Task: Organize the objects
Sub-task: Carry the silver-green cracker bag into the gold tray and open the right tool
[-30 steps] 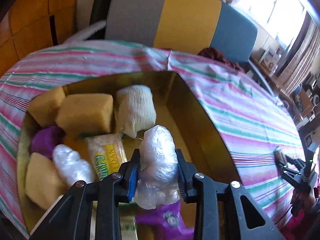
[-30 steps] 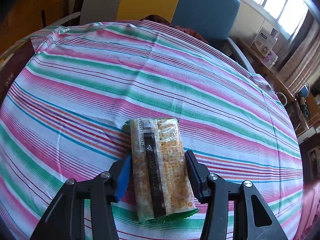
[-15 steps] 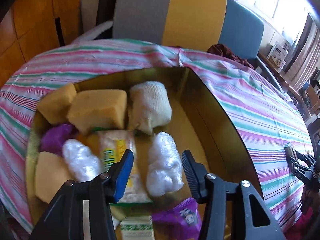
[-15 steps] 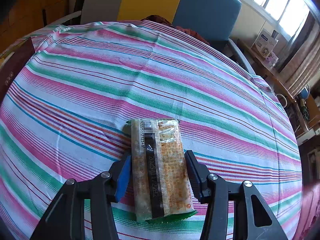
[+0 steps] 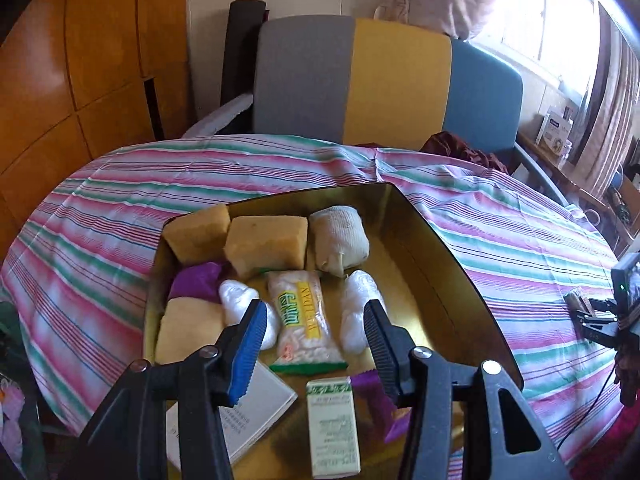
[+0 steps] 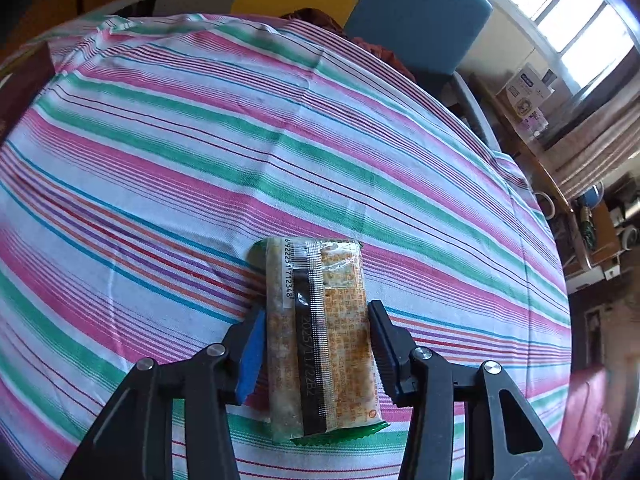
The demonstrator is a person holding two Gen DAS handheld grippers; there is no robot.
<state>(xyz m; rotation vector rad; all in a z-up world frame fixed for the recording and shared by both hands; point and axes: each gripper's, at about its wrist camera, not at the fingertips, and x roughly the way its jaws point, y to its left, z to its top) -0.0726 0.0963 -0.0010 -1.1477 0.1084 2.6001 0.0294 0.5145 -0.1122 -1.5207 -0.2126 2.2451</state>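
Note:
My left gripper (image 5: pixel 314 308) hangs open above the gold box (image 5: pixel 440 248), nothing between its fingers. Below it in the box lie a clear-wrapped white bundle (image 5: pixel 358 312), a green-edged snack packet (image 5: pixel 300 320), a second white bundle (image 5: pixel 240 296), two yellow sponges (image 5: pixel 266 244), a white cloth roll (image 5: pixel 340 236) and a purple item (image 5: pixel 196 280). My right gripper (image 6: pixel 316 308) straddles an orange-and-black snack packet (image 6: pixel 320 340) lying flat on the striped tablecloth (image 6: pixel 200 140). Its jaws are closing, and both pads meet the packet's long sides.
A small green-and-white carton (image 5: pixel 332 424), a white booklet (image 5: pixel 248 412) and a purple wrapper (image 5: pixel 376 400) sit at the box's near end. A grey, yellow and blue chair back (image 5: pixel 392 88) stands behind the table. Wooden panels (image 5: pixel 80 60) rise at the left.
My left gripper let go of the clear-wrapped bundle into the box, opened, then drew up and back. My right gripper's jaws narrowed onto the packet, which stayed on the cloth.

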